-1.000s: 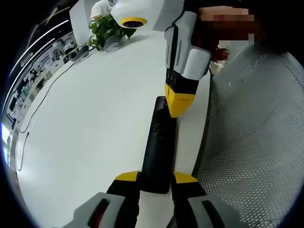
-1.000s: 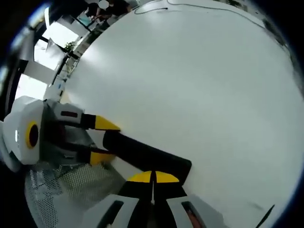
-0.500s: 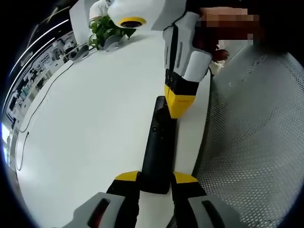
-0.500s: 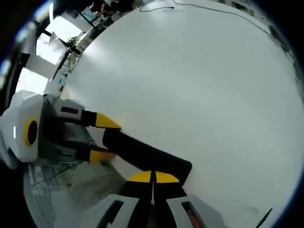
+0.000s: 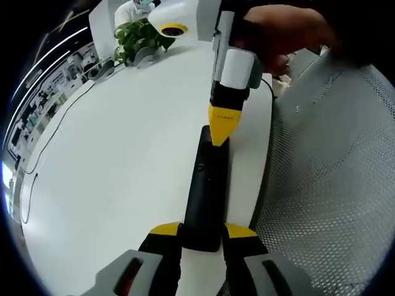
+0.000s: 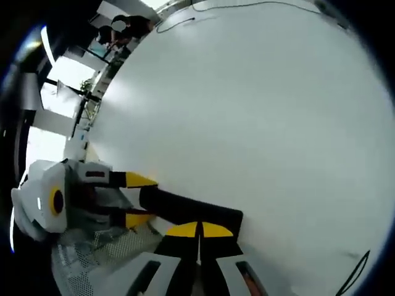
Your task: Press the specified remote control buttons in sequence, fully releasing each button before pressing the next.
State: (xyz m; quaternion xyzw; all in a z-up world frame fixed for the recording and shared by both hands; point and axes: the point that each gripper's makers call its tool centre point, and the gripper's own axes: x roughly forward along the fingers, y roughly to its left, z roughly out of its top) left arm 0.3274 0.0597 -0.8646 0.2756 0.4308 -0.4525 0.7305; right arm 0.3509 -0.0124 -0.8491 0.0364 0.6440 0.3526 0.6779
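Remote control [image 5: 207,194] black, plain, small pale marks on face. Table [image 5: 117,166] white. Left gripper [image 5: 203,232] yellow tips, black jaws, grey-white body, red patch. Right gripper [image 6: 199,230] same: yellow tips, black, white shell, yellow ring. Mesh surface [image 5: 327,185] white-grey, dotted perforation. Plant [image 5: 137,38] green. Cable [image 5: 43,154] dark.

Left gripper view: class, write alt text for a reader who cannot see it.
A black remote control lies on a white table, its near end between the left gripper's yellow-tipped fingers. The right gripper's closed yellow tip touches its far end.
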